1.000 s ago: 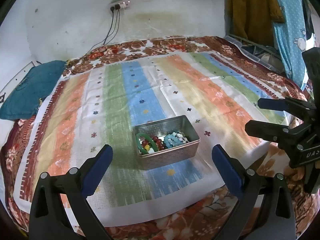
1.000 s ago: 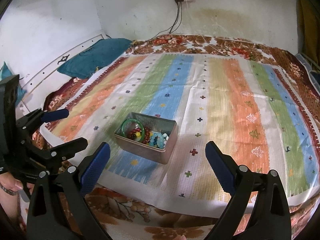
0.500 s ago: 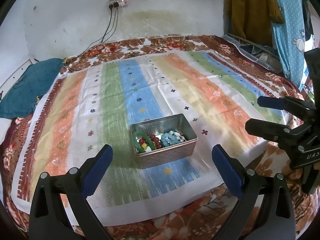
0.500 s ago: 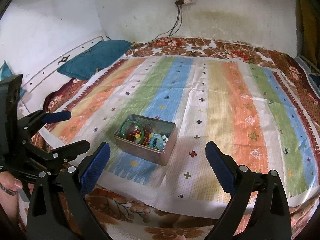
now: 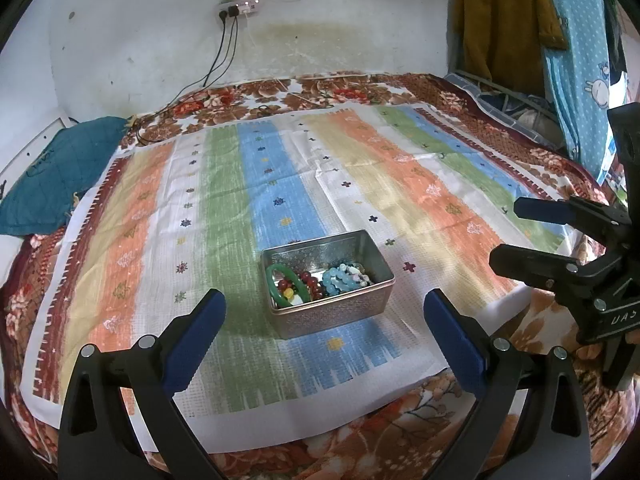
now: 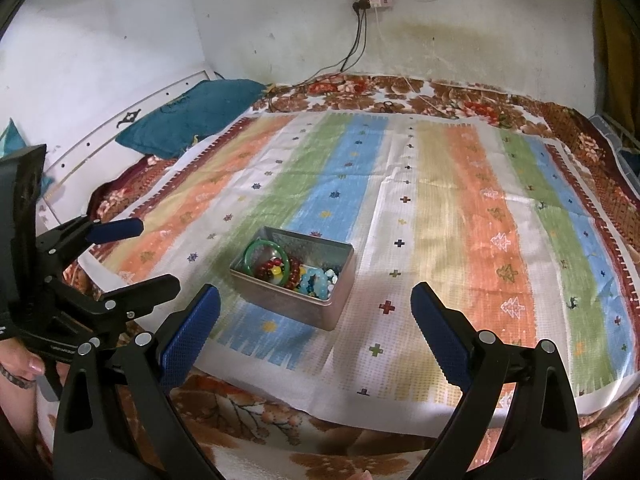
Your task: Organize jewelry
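An open silver tin (image 5: 356,307) stands on the striped cloth, near its front edge; it also shows in the right wrist view (image 6: 336,312). In it lie a green bangle (image 5: 285,282), red beads (image 5: 310,282) and a light blue bead bracelet (image 5: 338,280). My left gripper (image 5: 325,326) is open and empty, just in front of the tin. My right gripper (image 6: 316,322) is open and empty, in front of the tin and a little to its right. Each gripper shows in the other's view: the right one (image 5: 520,232), the left one (image 6: 158,254).
The striped cloth (image 5: 400,184) covers a floral blanket (image 5: 280,92) on a bed. A teal pillow (image 5: 52,168) lies at the far left. Cables hang from a wall socket (image 5: 238,4). Clothes (image 5: 508,20) hang at the right.
Both views have pitched up slightly, so the tin sits a little lower and nearer in them. Both grippers stay open and empty.
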The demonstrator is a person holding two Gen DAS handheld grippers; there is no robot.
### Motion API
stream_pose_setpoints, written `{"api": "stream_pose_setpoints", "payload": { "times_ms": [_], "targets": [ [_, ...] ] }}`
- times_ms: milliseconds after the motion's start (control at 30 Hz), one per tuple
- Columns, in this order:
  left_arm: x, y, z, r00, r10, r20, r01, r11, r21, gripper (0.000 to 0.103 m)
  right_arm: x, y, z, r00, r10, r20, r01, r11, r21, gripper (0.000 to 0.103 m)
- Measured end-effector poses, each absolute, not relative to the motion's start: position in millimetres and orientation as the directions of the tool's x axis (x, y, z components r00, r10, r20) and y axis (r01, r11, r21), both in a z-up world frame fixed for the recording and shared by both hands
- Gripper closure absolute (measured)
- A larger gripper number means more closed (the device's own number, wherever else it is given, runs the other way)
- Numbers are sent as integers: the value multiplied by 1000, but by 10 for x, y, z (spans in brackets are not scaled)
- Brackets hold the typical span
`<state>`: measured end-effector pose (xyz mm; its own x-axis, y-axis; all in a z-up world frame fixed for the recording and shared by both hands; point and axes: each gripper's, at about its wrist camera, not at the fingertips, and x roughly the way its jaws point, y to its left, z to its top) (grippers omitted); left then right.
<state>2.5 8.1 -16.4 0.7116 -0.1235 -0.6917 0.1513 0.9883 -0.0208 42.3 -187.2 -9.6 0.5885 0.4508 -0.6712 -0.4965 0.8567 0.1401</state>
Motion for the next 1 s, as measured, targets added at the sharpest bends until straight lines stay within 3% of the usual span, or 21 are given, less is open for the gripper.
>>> {"api": "stream_pose_setpoints", "payload": {
  "times_ms": [1000],
  "targets": [
    [9,52,-128,724,-109,-681,149,989,0,6,448,-1909,-132,580,445,-682,-491,859,144,6]
  ]
}}
